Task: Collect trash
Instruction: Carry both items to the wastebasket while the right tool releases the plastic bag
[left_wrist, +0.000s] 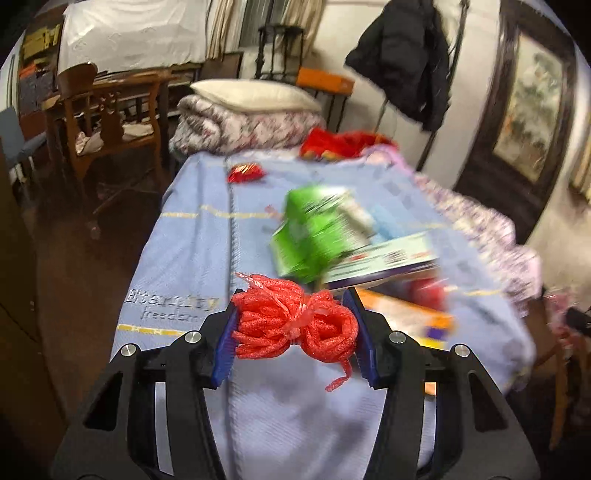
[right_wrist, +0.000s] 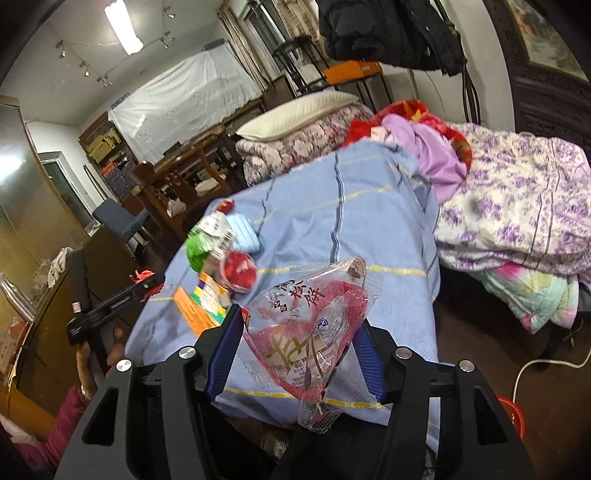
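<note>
The left hand-held gripper (left_wrist: 293, 326) is clenched on a red foam net (left_wrist: 295, 325), both blue pads pressing its sides, above the blue bed sheet (left_wrist: 192, 236). The right hand-held gripper (right_wrist: 295, 347) grasps a clear and red snack wrapper (right_wrist: 310, 328) over the same bed. Further on lie an orange box (left_wrist: 402, 314), a blurred green package (left_wrist: 314, 232) and, far away, 1 red wrapper (left_wrist: 245, 172).
</note>
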